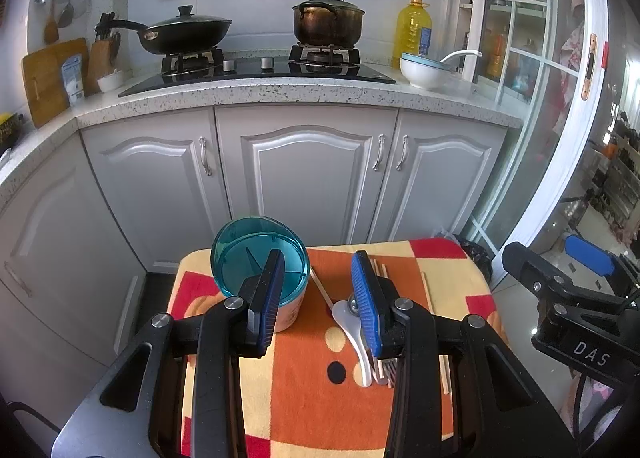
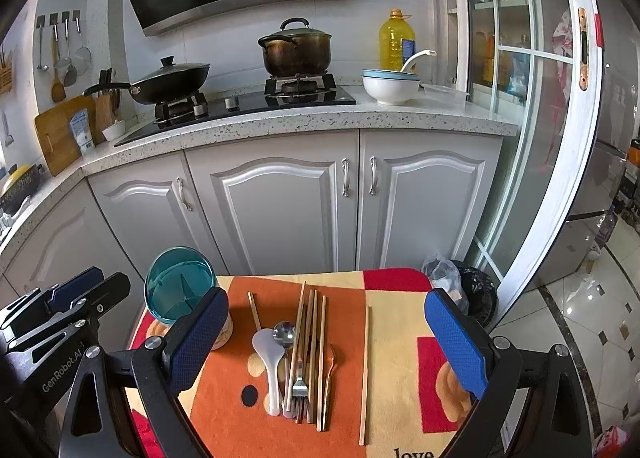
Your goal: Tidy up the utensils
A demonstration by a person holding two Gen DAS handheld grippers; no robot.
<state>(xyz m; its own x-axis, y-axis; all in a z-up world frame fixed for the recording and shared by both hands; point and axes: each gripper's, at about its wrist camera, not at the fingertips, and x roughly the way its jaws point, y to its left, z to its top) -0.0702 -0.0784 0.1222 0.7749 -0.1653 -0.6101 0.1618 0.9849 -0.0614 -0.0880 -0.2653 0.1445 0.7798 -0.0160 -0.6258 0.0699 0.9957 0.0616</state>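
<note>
Utensils (image 2: 298,362): white spoon (image 2: 269,362), metal spoon (image 2: 284,332), fork (image 2: 299,388), chopsticks (image 2: 318,354), heaped mid-cloth on patterned counter (image 2: 400,322); one stray chopstick (image 2: 365,370) right of heap. Teal holder (image 2: 178,286) upright, far-left corner. Left tool (image 1: 316,298) and right tool (image 2: 328,342): released, grasping nothing, poised above.

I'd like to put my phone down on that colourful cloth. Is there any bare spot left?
Yes. The cloth is bare right of the lone chopstick, toward the red squares, and along the far edge. The orange strip between the teal cup and the white spoon is narrower. The middle is crowded with chopsticks, spoons and a fork.
</note>
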